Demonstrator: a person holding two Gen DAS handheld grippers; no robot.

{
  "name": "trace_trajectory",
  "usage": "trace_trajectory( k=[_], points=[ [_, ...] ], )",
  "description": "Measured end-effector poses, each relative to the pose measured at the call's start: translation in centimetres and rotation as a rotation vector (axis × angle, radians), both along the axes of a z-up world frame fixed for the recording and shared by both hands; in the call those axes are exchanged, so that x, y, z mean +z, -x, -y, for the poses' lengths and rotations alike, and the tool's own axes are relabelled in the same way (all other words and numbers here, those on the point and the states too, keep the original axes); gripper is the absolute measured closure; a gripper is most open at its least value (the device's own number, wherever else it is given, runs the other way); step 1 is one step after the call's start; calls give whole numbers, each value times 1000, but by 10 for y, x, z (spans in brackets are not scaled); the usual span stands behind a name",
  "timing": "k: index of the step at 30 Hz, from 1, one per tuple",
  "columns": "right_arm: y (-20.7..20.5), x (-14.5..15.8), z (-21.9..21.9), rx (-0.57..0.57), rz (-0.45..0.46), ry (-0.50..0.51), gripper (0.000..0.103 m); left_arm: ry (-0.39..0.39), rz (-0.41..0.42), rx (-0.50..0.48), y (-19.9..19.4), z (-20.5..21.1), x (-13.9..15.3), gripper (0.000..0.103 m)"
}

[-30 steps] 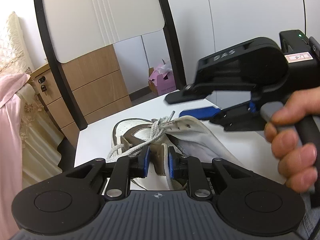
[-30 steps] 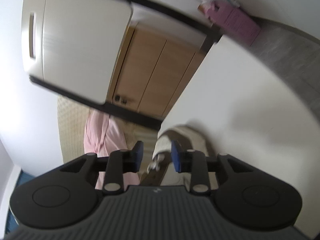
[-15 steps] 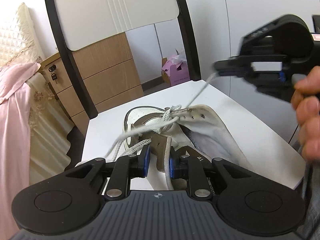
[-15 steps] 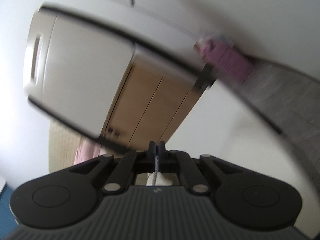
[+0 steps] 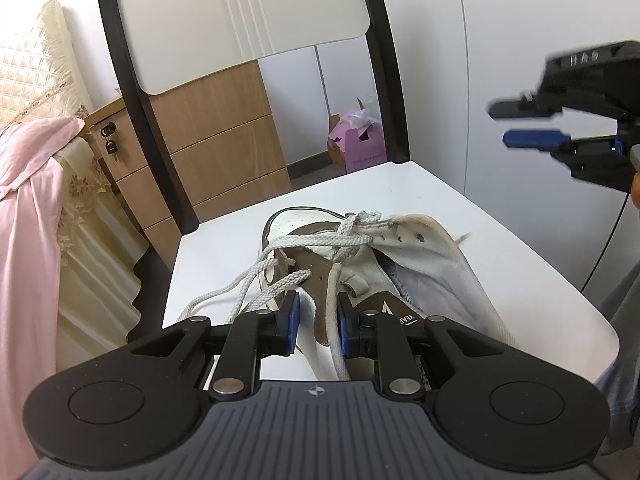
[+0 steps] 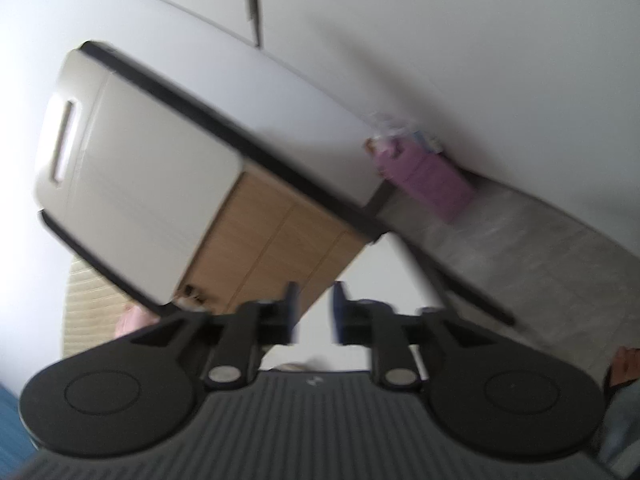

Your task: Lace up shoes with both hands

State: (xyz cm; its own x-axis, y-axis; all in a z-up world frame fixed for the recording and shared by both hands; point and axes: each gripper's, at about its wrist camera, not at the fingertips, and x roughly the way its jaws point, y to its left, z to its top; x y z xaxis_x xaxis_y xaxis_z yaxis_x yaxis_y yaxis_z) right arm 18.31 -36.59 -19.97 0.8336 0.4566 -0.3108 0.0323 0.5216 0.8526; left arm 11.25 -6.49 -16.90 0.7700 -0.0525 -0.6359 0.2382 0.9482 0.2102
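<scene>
A white shoe (image 5: 424,256) with a brown tongue (image 5: 316,264) lies on the white chair seat (image 5: 400,188). Its grey-white laces (image 5: 312,242) cross at the eyelets and trail off to the left. A loose lace end (image 5: 462,237) lies blurred beside the shoe's right flank. My left gripper (image 5: 316,322) is low at the shoe's opening, shut on the tongue's edge. My right gripper (image 5: 500,125) hangs in the air up and to the right of the shoe. In its own view the right gripper (image 6: 314,314) shows its jaws opening, with nothing between them.
The chair's white backrest (image 5: 240,12) and black frame posts rise behind the seat. Wooden drawers (image 5: 224,148) and a pink box (image 5: 360,144) stand on the floor beyond. Pink cloth (image 5: 28,208) hangs at the left. A person's fingertip (image 5: 634,192) shows at the right edge.
Half a second ago the right gripper was shut on a lace end, pulling it taut up and right. Now its jaws are apart, it sits farther right, and the lace has dropped. The left gripper has barely moved.
</scene>
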Motion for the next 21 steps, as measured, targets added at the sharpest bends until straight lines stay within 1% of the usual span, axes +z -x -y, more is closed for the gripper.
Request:
trace_trajectory(
  k=[1,3,5,8,10,11,12,13,14,17,18,19,20,21],
  points=[
    [-2,-2,-7,41,-11,-35,59,1,1,0,-1,0,0,81],
    [-6,-10,-22,128,-42,-119,59,8,1,5,-2,-1,0,80],
    [-10,-23,-40,195,-104,-184,60,15,2,14,-4,-2,-1,79],
    [-16,-39,-61,236,-192,-209,60,18,8,23,-7,-3,-1,78],
    [-22,-44,-69,236,-208,-208,60,-12,18,27,-8,-1,-2,79],
    [-25,-44,-70,237,-211,-195,63,-34,24,30,-8,0,-3,79],
    [-24,-42,-71,236,-211,-186,68,-62,32,33,-8,2,-4,79],
    [-24,-42,-71,240,-210,-181,93,-98,45,33,-6,4,-5,79],
    [-25,-42,-72,248,-209,-178,99,-110,48,30,-6,4,-5,79],
    [-19,-30,-71,253,-166,-114,100,-68,20,58,-8,-3,-2,80],
    [-20,-29,-69,243,-155,-100,100,-66,14,69,-9,-5,-2,80],
    [-22,-30,-68,231,-148,-89,100,-94,20,71,-8,-4,-3,80],
    [-22,-30,-65,214,-150,-62,101,-134,28,68,-7,0,-4,80],
    [-22,-30,-61,193,-157,-33,101,-158,31,68,-6,3,-6,81]
  ],
)
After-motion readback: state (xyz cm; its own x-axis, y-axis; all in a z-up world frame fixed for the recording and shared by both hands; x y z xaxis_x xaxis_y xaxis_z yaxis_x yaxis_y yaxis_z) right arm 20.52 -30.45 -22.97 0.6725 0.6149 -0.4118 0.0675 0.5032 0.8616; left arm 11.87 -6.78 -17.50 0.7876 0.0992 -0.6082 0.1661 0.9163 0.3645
